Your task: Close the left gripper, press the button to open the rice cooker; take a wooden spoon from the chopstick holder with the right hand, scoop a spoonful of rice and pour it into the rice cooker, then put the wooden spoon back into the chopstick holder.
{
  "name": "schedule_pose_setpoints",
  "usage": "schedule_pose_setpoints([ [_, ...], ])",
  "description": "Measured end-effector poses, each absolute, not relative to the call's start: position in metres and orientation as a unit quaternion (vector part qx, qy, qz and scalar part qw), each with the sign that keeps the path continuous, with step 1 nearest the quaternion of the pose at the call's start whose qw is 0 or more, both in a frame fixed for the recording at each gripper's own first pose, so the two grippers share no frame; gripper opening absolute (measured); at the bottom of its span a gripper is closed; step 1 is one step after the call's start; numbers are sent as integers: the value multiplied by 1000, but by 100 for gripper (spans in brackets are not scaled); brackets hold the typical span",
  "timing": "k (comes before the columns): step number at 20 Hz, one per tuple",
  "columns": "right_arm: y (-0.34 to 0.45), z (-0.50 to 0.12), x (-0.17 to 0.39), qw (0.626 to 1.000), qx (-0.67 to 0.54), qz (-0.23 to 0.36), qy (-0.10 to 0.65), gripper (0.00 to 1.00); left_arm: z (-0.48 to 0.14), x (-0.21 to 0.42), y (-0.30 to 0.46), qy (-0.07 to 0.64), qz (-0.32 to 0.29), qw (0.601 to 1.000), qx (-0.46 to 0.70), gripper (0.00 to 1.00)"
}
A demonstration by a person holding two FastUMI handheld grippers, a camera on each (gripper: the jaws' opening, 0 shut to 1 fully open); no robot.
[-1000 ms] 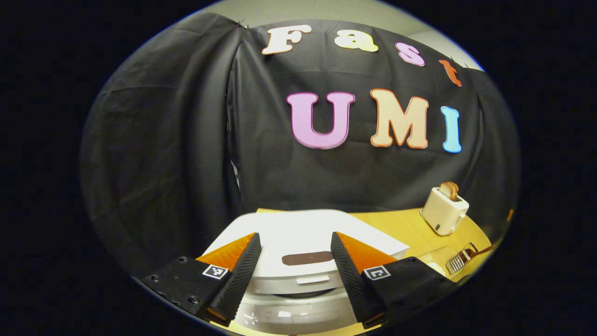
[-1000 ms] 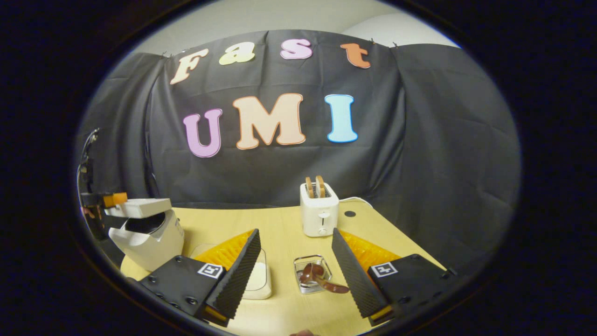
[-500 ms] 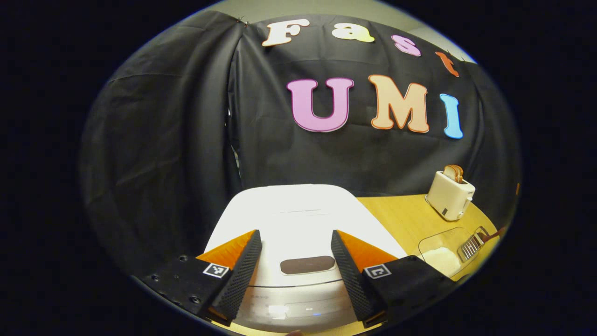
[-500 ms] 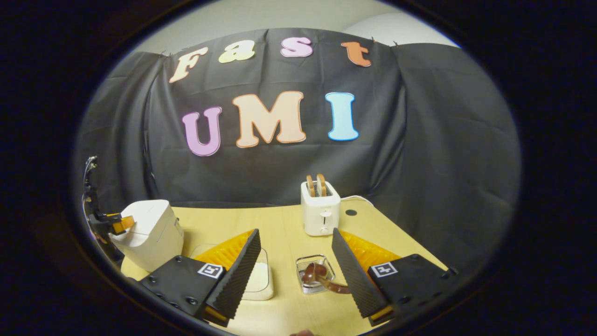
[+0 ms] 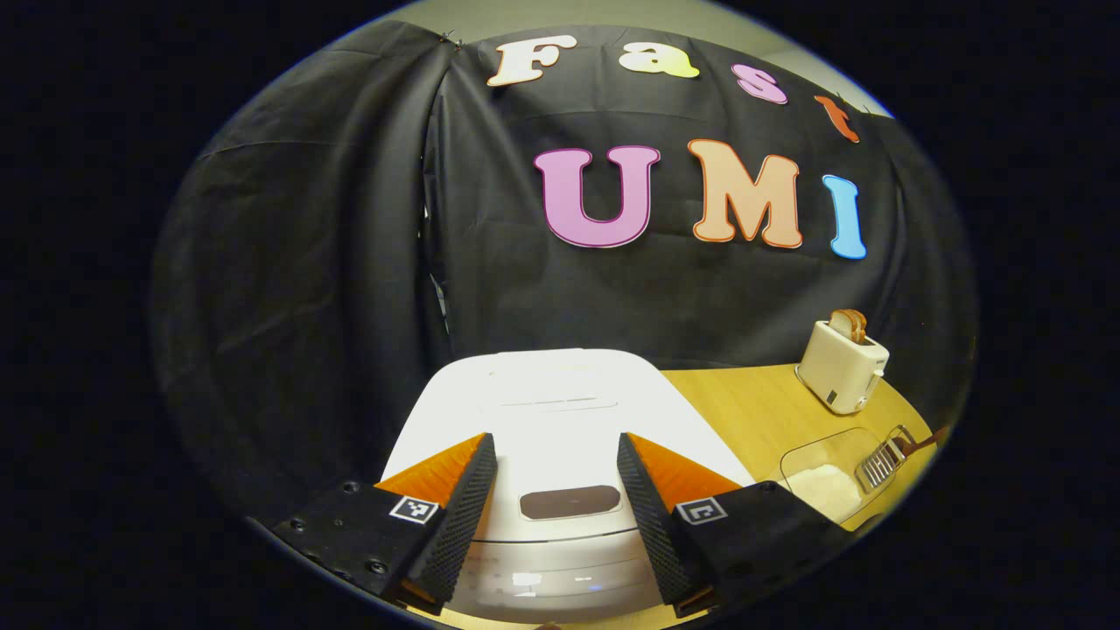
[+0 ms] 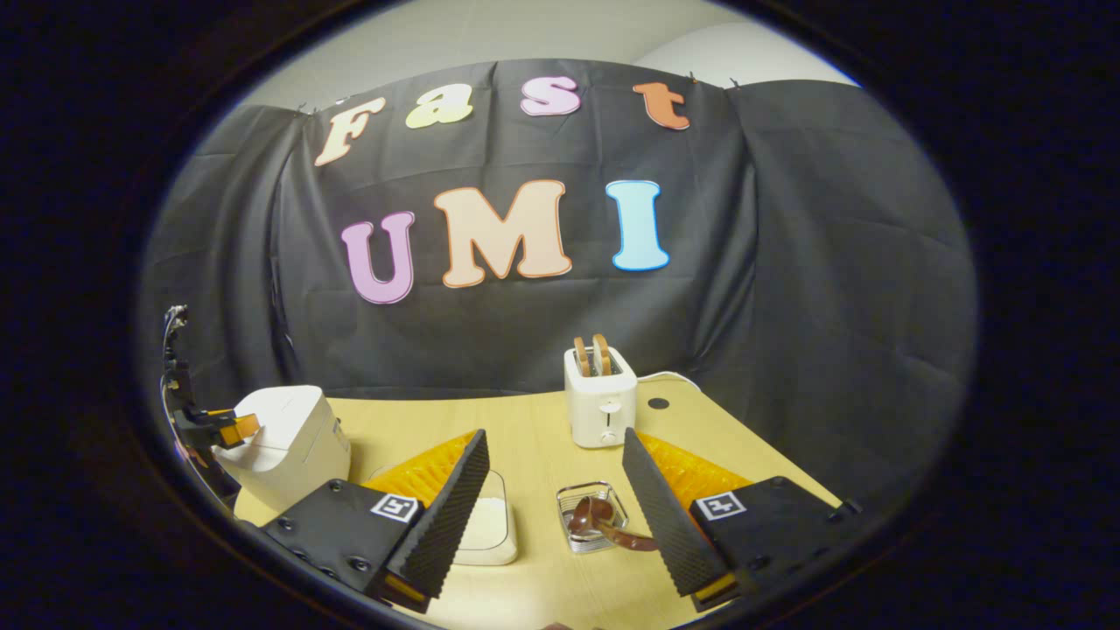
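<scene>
One wooden table (image 6: pixel 525 437) bears rice cooker (image 6: pixel 289 442) and toaster (image 6: pixel 600 398).

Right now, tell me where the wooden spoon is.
In the right gripper view, the spoon lies in the clear holder, in front of the toaster, right of the rice tub.

I see the rice cooker (image 5: pixel 542 411) in smooth, glossy white plastic, on a matt wooden table (image 6: pixel 525 429); beside it, a clear plastic container (image 5: pixel 827 464).
</scene>
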State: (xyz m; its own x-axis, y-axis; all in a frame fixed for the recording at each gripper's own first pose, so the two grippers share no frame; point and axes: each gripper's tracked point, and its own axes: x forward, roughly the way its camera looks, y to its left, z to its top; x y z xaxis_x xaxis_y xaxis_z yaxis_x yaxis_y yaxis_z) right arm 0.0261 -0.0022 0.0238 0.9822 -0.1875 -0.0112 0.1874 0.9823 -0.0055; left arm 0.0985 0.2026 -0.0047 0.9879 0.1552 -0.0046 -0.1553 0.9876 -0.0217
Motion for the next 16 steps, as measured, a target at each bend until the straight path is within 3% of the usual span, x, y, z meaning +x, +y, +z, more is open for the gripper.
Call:
schedule_pose_setpoints([
  [5,-1,55,26,996,-17,-82,-28,98,49,83,156,-47,34,998,25,80],
  [9,0,79,19,995,-27,-76,-58,99,69,73,117,-54,3,998,-11,80],
  [16,-11,107,3,990,-22,-91,-108,98,81,58,98,-65,9,998,-20,80],
])
